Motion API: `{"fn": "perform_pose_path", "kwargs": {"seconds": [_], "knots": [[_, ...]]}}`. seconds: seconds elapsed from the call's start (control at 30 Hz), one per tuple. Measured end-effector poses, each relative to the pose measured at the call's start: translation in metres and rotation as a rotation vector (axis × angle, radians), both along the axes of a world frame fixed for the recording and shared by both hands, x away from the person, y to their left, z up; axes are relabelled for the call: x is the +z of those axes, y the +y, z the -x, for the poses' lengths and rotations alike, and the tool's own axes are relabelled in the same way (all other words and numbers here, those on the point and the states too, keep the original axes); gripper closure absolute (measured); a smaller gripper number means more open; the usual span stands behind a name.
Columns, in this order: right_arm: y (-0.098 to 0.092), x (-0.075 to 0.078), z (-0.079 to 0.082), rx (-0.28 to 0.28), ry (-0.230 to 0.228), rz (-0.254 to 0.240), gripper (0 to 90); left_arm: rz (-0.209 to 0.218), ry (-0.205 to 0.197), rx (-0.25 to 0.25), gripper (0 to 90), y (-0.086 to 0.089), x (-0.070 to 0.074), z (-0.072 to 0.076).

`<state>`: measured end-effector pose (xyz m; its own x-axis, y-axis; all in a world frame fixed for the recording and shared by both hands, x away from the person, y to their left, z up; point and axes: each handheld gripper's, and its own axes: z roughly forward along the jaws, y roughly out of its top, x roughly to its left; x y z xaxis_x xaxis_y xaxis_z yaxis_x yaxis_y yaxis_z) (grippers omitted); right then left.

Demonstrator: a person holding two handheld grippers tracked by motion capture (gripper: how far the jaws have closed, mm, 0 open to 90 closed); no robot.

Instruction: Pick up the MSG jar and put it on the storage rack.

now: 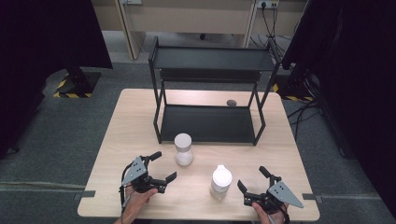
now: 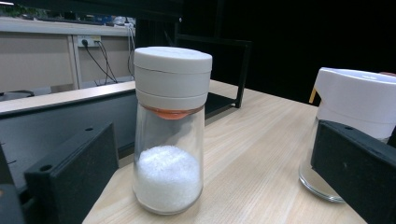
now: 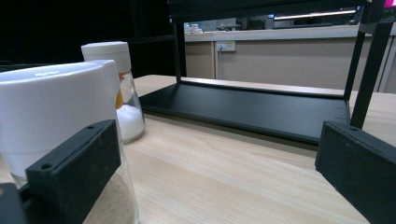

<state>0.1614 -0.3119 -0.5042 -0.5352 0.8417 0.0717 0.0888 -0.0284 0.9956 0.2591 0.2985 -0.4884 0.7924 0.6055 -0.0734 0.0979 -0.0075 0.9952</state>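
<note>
On the light wooden tabletop two glass shakers stand upright, well apart from each other. The salt shaker, with a round white cap and white grains in its lower part, stands just in front of the near edge of the black rack, left of centre. The second shaker, with a white spouted lid, stands nearer the person and to the right. The left gripper sits at the near left, its fingers spread wide and empty, aimed toward the salt shaker; in the left gripper view that shaker stands between the two fingers without touching either. The right gripper sits at the near right, fingers likewise wide apart and holding nothing, just to the right of the second shaker, which shows close behind its left finger in the right gripper view. A small grey object lies on the tabletop at the far right, behind the rack's lower shelf.
</note>
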Motion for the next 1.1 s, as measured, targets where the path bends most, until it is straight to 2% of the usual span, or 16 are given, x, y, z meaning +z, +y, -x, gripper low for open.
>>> {"fn": "perform_pose_path", "kwargs": {"seconds": [0.17, 0.27, 0.77, 1.1], "knots": [[0.0, 0.001, 0.001, 0.001, -0.002, 0.002, 0.4, 0.0, 0.0, 0.004, 0.1, -0.005, 0.002, -0.005], [0.0, 0.001, 0.002, 0.0, -0.008, 0.003, 0.4, -0.016, -0.004, 0.012, 0.1, -0.009, 0.006, -0.008], [-0.001, 0.0, 0.0, 0.002, -0.005, 0.004, 0.4, -0.041, -0.004, 0.032, 0.3, -0.021, 0.012, -0.025], [-0.001, 0.0, 0.0, 0.005, -0.005, 0.004, 0.4, -0.052, 0.015, 0.044, 0.5, -0.031, 0.012, -0.039]]}}
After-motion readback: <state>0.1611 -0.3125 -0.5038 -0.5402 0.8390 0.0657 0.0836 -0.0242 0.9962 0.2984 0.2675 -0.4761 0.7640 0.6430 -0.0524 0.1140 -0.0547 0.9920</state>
